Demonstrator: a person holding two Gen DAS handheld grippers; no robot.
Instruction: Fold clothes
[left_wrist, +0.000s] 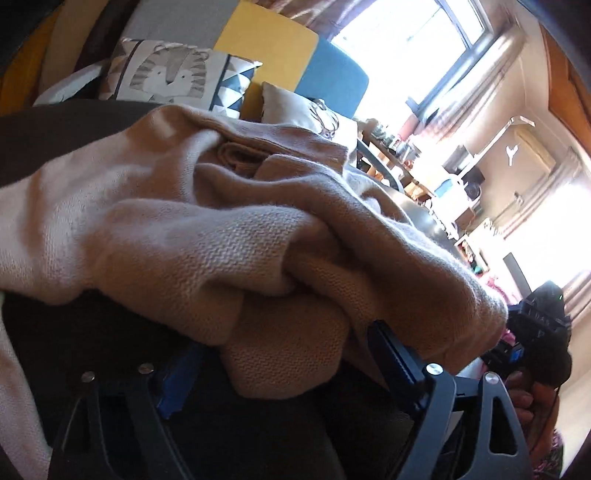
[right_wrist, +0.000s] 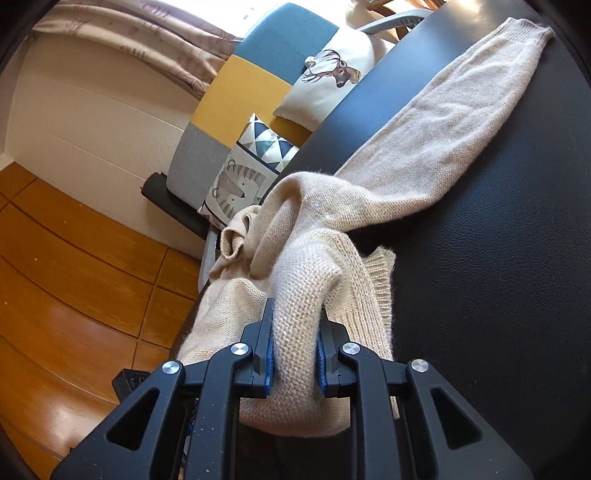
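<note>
A beige knit sweater lies bunched on a black leather surface. In the right wrist view one sleeve stretches flat toward the far right, and the body hangs crumpled over the surface's left edge. My right gripper is shut on a thick fold of the sweater near its ribbed hem. My left gripper stands open and low against the surface, with a lump of sweater lying loosely between its wide-apart fingers. At the right of the left wrist view, a hand holds the right gripper's black body.
A sofa back in grey, yellow and blue blocks stands beyond the surface, with a patterned cushion and a deer cushion. Wooden floor lies left of the surface's edge. Bright windows and cluttered shelves are far off.
</note>
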